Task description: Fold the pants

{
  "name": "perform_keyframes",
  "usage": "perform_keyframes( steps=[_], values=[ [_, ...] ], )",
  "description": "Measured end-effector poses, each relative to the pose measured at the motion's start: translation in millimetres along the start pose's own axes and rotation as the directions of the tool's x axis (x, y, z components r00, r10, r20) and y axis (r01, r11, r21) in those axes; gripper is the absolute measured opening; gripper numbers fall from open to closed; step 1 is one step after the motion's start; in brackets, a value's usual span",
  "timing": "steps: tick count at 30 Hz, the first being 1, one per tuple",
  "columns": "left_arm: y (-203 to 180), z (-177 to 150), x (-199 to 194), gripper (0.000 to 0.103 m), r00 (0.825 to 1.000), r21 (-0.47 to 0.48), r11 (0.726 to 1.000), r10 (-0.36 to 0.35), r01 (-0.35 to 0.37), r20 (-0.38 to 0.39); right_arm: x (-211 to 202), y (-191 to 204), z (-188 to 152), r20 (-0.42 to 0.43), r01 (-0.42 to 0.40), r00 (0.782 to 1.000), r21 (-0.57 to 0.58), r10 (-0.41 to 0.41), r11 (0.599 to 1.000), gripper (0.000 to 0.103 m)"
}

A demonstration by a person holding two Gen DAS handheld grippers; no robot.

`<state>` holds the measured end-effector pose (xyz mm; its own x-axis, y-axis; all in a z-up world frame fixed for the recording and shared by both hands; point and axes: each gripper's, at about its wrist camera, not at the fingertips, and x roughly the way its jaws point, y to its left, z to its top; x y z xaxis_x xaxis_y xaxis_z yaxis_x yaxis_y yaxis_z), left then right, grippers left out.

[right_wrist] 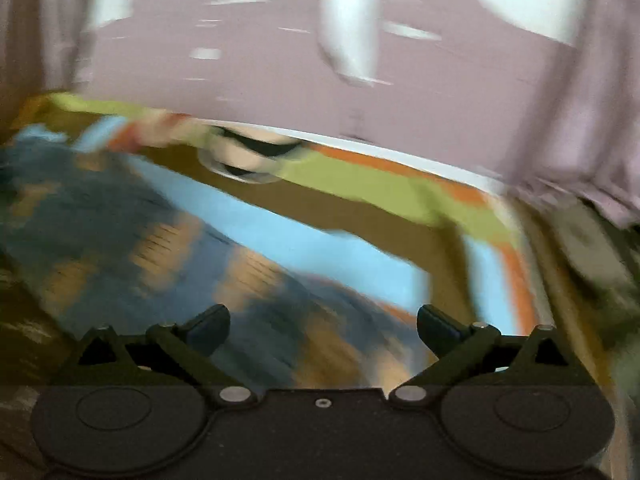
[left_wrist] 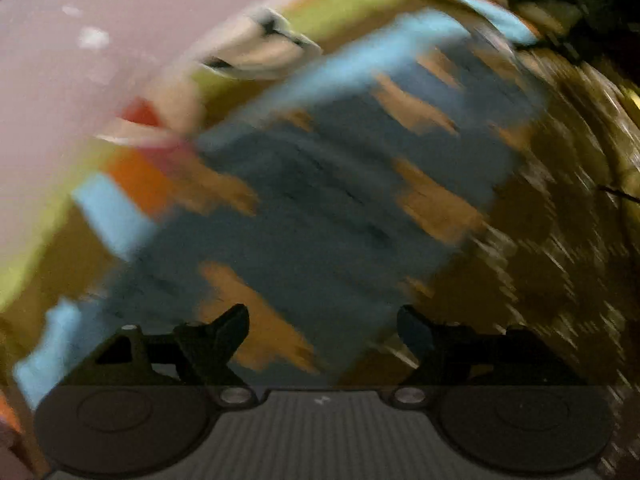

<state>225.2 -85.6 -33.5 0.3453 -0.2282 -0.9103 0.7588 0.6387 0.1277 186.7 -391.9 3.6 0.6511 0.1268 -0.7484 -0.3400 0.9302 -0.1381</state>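
Both views are smeared by motion. The pants (left_wrist: 328,208) are dark blue-grey with orange-tan patches and lie spread on a colourful mat; they also show in the right wrist view (right_wrist: 132,248). My left gripper (left_wrist: 323,324) is open and empty, just above the near end of the pants. My right gripper (right_wrist: 323,326) is open and empty, over the pants' near right part. Whether the pants are folded is too blurred to tell.
The mat (right_wrist: 360,256) has light blue, green, orange and brown bands. A white and black object (left_wrist: 260,48) lies at its far edge and shows in the right wrist view (right_wrist: 252,156). A pink wall (right_wrist: 280,72) stands behind. Dark patterned floor (left_wrist: 560,200) is to the right.
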Motion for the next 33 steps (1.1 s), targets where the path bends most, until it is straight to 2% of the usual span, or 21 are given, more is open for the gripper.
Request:
perform_keyframes(
  steps=[2,4,6,7,9,11,14,17,19,20,21,23,25,27,29,32,33],
  values=[
    [23.0,10.1,-7.8,0.087,0.991,-0.045,0.996,0.086,-0.082,0.107,18.9,22.5,27.9,-0.087,-0.088,0.993,-0.086,0.080,0.992,0.101],
    [46.4,22.7,-6.7,0.089,0.977,-0.117,0.988,0.117,-0.097,0.180,40.2,48.1,47.0,-0.137,-0.142,0.984,-0.212,0.114,0.967,0.100],
    [63.3,34.9,4.7,0.089,0.975,-0.150,0.984,0.118,-0.091,0.187,56.0,73.0,58.8,-0.102,-0.168,0.985,-0.333,0.142,0.928,0.096],
    [69.0,39.7,11.8,0.089,0.978,-0.142,0.986,0.115,-0.090,0.177,63.8,83.1,63.6,-0.050,-0.175,0.984,-0.387,0.169,0.905,0.095],
    [74.0,48.0,24.3,0.085,0.981,-0.101,0.993,0.077,-0.060,0.177,74.0,90.9,69.4,0.023,-0.212,0.970,-0.420,0.243,0.883,0.095],
    [80.0,51.8,28.6,0.085,0.974,-0.095,0.995,0.036,-0.015,0.226,85.3,92.2,75.6,0.038,-0.258,0.953,-0.420,0.301,0.870,0.095],
    [88.1,53.8,36.7,0.086,0.967,-0.126,0.990,-0.025,0.058,0.252,104.7,86.4,85.9,-0.006,-0.343,0.931,-0.362,0.366,0.867,0.095],
    [91.8,52.1,46.8,0.086,0.972,-0.156,0.984,-0.043,0.081,0.231,118.9,76.3,92.9,-0.011,-0.382,0.921,-0.226,0.390,0.896,0.097],
    [92.6,53.6,54.6,0.083,0.974,-0.163,0.984,-0.028,0.065,0.225,129.4,71.1,92.2,-0.022,-0.393,0.919,-0.158,0.395,0.906,0.096],
    [94.0,53.3,58.2,0.075,0.977,-0.173,0.983,-0.026,0.064,0.213,133.7,69.5,91.9,-0.052,-0.383,0.924,-0.136,0.379,0.914,0.092],
    [96.6,52.2,61.9,0.061,0.979,-0.187,0.980,-0.034,0.072,0.202,136.9,68.5,91.6,-0.048,-0.378,0.926,-0.126,0.375,0.917,0.084],
    [104.1,49.3,69.3,0.039,0.983,-0.235,0.966,-0.065,0.105,0.173,139.7,68.4,89.2,-0.046,-0.368,0.930,-0.127,0.366,0.921,0.077],
    [109.4,47.0,74.8,0.034,0.986,-0.269,0.957,-0.070,0.110,0.154,141.4,70.5,87.3,-0.053,-0.370,0.929,-0.134,0.366,0.919,0.068],
    [111.5,47.4,76.3,0.019,0.988,-0.278,0.956,-0.057,0.095,0.143,143.9,74.7,85.5,-0.067,-0.370,0.929,-0.144,0.364,0.918,0.051],
    [113.3,48.7,75.5,0.011,0.989,-0.289,0.953,-0.051,0.091,0.142,146.7,79.3,83.3,-0.084,-0.375,0.927,-0.158,0.366,0.913,0.042],
    [110.0,52.5,72.2,0.008,0.989,-0.280,0.959,-0.009,0.052,0.151,148.1,81.7,83.1,-0.092,-0.363,0.931,-0.153,0.353,0.919,0.013],
    [107.3,53.7,69.4,0.007,0.987,-0.274,0.961,0.012,0.033,0.159,146.6,80.4,84.5,-0.082,-0.357,0.934,-0.143,0.349,0.923,0.009]
  ],
)
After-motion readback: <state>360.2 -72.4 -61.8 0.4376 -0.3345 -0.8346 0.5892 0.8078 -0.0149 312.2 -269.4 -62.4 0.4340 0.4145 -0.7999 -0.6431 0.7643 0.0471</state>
